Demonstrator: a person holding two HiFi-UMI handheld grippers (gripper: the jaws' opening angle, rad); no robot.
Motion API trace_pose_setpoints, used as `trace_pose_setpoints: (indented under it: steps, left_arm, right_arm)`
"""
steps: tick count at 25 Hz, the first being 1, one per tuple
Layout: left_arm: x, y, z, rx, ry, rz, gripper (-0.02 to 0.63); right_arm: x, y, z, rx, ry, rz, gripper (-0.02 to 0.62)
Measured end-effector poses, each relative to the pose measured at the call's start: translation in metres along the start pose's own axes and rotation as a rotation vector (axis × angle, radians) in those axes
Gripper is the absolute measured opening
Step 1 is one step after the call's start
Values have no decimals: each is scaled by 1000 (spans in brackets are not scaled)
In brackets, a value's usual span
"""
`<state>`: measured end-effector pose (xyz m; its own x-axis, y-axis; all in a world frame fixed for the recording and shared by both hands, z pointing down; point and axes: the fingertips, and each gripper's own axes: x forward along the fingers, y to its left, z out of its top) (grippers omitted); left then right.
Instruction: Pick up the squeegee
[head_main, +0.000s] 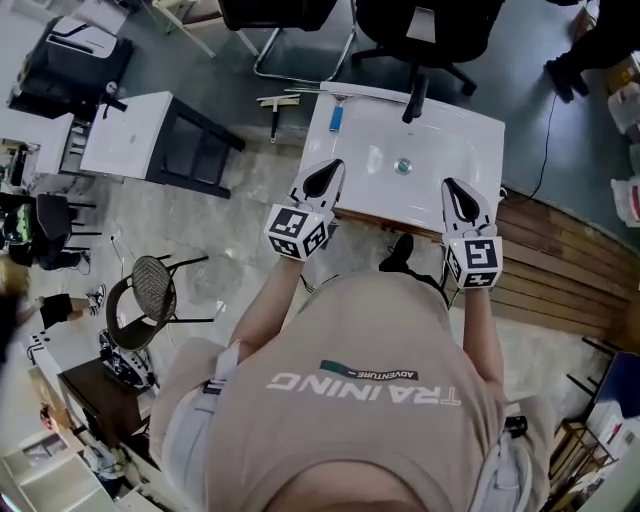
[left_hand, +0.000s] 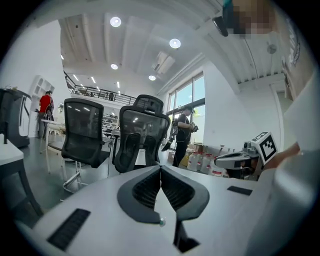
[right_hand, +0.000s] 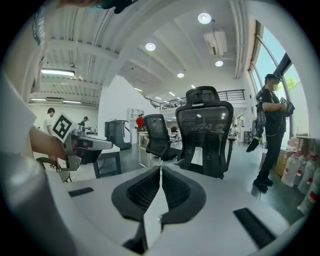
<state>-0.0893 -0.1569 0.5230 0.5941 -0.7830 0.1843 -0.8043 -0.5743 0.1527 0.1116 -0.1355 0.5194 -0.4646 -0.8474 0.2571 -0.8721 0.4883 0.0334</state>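
as far as the head view lets me read it, i'm standing at the near edge of a white table (head_main: 470, 140) with both tools held out over that edge. at far left a white desk (head_main: 125, 140) stands well apart from it. my left gripper (head_main: 333, 172) sits over the table's near-left part, jaws pressed together with nothing between them. its own view shows the pads meeting along one line, with two black chairs (left_hand: 135, 137) past them. just beyond it, near the far-left corner, lies the squeegee (head_main: 337, 117). i take it to be the blue-handled piece, though it's small and i can't make out the blade well. it's clear of both tools. a round fitting (head_main: 403, 166) sits in the table's middle. my right gripper (head_main: 452, 190) is over the near-right part, closed as well and empty, tips touching. in its view a person (right_hand: 272, 135) stands at the right by the windows.
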Motion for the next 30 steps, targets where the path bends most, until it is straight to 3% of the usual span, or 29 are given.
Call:
trace_pose_setpoints:
  steps: [7,13,15,18,25,30]
  left_arm:
    - [54,23,29,-2,-60,67,14]
    - [76,49,19,-10,-28,180,14]
    - [81,59,12,-15,-5,209,14]
    - [85,75,2,-19,20,217,14]
    - [119,123,-30,-39,82,221,17]
    - [148,154,-66,-53,174,234,129]
  right_arm:
    - [57,-51,15,8,-11,80,37]
    - [87,-70,26,-3,-20,136,37]
    - [90,-71,23,36,-15,144,37]
    - [89,-72,19,92,-14,116,37]
    - [87,-75,23,112,-5,17,37]
    - [87,-75,26,101,5,-50,37]
